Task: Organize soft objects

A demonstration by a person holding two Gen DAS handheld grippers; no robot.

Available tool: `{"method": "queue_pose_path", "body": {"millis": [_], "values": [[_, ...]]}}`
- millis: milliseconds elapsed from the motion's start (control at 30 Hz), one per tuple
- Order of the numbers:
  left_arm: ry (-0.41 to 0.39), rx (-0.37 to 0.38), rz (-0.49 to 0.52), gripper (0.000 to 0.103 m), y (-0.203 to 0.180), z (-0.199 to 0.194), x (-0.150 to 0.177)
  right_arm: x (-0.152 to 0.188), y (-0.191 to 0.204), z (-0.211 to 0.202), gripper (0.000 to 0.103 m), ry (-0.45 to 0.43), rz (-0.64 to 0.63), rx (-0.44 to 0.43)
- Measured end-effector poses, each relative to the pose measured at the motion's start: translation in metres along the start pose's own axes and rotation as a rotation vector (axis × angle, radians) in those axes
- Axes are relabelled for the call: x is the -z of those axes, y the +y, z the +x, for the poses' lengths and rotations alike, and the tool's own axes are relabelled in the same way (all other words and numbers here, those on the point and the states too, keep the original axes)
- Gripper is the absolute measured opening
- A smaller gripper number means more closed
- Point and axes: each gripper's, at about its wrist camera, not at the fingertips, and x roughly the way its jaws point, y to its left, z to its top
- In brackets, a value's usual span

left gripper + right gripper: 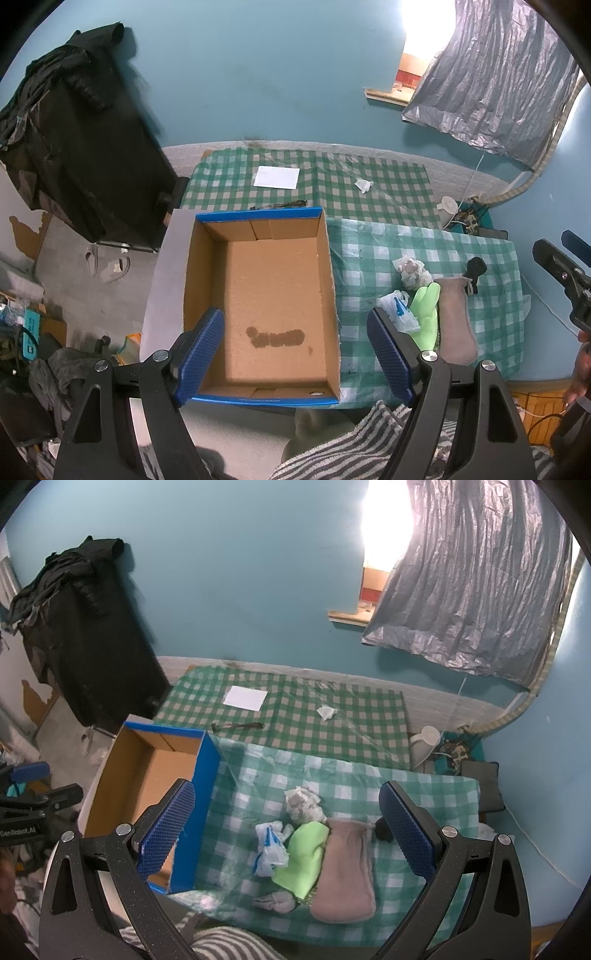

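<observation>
An open cardboard box (273,295) with a blue rim stands empty on the left of the checked table; it also shows in the right wrist view (147,775). Beside it lies a heap of soft things: a pinkish-grey pouch (345,871) (456,321), a light green cloth (304,856) (426,314), a crumpled white and blue plastic bag (271,849) (399,310), a patterned white wad (304,803) (412,271), a small grey sock (275,901) and a black item (474,269). My left gripper (295,350) is open and empty above the box. My right gripper (295,830) is open and empty above the heap.
A green checked cloth (332,720) covers the floor behind, with a white paper sheet (245,698), a crumpled tissue (327,712) and a dark strip (236,726). A black draped stand (92,646) is at the left. A white kettle (424,744) and cables are at the right.
</observation>
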Motion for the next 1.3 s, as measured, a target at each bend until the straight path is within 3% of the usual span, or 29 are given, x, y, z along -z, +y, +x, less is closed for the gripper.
{"method": "queue_pose_path", "body": {"millis": [1300], "values": [[0.003, 0.006, 0.001, 0.081, -0.0008, 0.0004, -0.0002, -0.0032, 0.0000, 0.0047, 0.100, 0.013, 0.001, -0.006]]}}
